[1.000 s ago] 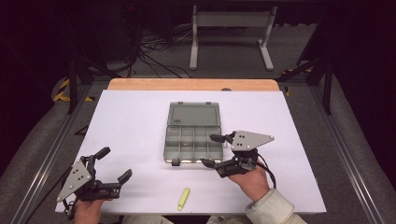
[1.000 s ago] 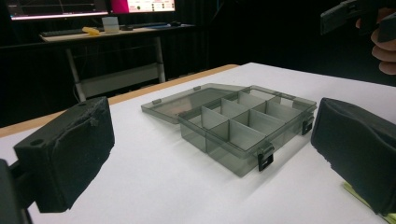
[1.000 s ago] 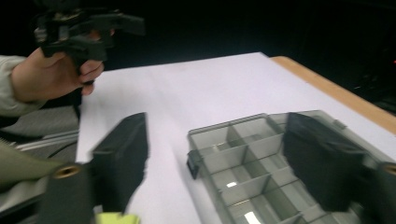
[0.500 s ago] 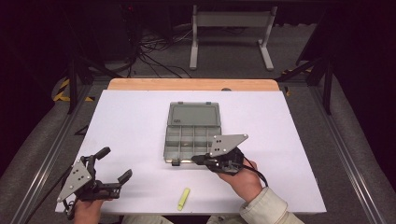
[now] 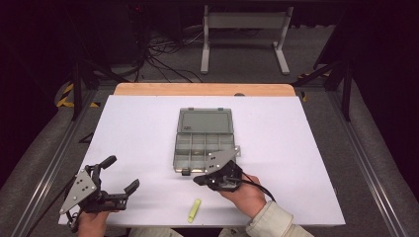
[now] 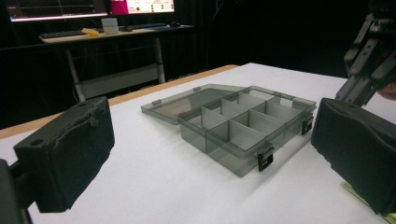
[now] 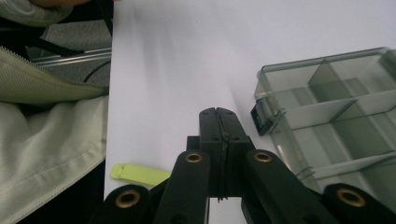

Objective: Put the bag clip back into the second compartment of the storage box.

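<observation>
High view: open compartment box [image 5: 203, 140] sits mid-table on the white table [image 5: 296, 148], lid folded flat away from the person, divided tray toward them. Right gripper [image 5: 198, 179] is just in front of the tray's near edge, beside the black latch [image 5: 186, 172], jaws pressed fully together with nothing between them; they have just been closing. Left gripper [image 5: 121, 177] rests at the near left corner, well apart from the box, jaws spread wide and empty. Small yellow-green clip [image 5: 194, 211] lies on the table near the person's edge, between the two hands, nearer the right one.

Left gripper view: box is clear smoky plastic, thin walls, thin dividers, compartments look empty. Two black latches on the front wall.

Right gripper view: closed jaw tips point at bare table next to the latch corner of the tray; the yellow-green clip lies at lower left, close to the sleeve [image 7: 42, 140].

Handling, as a judgement: box likely light, rigid, smooth, so it will slide on the table when nudged and could skate away from a one-sided push. Hinged lid is the weak part, likely flexes. Best hold is pinching a side wall or the front rim near a latch, or steadying it with the other gripper. Clip is tiny and flat, pinch by its long edges.
</observation>
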The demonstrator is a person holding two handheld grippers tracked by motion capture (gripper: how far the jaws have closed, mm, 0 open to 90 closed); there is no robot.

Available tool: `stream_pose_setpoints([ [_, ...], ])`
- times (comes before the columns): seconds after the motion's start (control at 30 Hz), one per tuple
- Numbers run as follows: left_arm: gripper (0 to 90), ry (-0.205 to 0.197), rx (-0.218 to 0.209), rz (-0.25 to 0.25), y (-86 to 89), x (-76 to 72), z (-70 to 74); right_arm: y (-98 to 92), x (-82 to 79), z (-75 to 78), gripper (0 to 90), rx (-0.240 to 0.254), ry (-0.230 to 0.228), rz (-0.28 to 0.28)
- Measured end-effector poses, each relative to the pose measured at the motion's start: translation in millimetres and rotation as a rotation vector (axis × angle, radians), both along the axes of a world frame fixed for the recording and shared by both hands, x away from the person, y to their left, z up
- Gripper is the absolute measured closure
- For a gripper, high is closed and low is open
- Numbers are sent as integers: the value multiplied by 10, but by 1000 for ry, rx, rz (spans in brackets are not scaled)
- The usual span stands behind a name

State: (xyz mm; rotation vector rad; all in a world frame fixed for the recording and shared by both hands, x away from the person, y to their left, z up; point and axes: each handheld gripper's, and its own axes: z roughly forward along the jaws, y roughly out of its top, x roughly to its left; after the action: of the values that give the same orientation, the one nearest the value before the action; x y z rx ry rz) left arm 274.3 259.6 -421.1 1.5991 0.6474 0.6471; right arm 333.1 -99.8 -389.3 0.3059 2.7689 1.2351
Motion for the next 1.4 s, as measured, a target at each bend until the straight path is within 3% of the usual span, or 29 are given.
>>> stream_pose_setpoints([
  [0.27, 0, 2, 1, -1, -4, 1, 0, 121, 14, -244, 900, -63, 59, 15],
  [0.7, 0, 2, 4, -5, -9, 5, -2, 248, 28, -443, 900, -141, 104, 37],
  [1.4, 0, 3, 3, -5, -3, 1, 1, 268, 11, -527, 900, -209, 147, 42],
])
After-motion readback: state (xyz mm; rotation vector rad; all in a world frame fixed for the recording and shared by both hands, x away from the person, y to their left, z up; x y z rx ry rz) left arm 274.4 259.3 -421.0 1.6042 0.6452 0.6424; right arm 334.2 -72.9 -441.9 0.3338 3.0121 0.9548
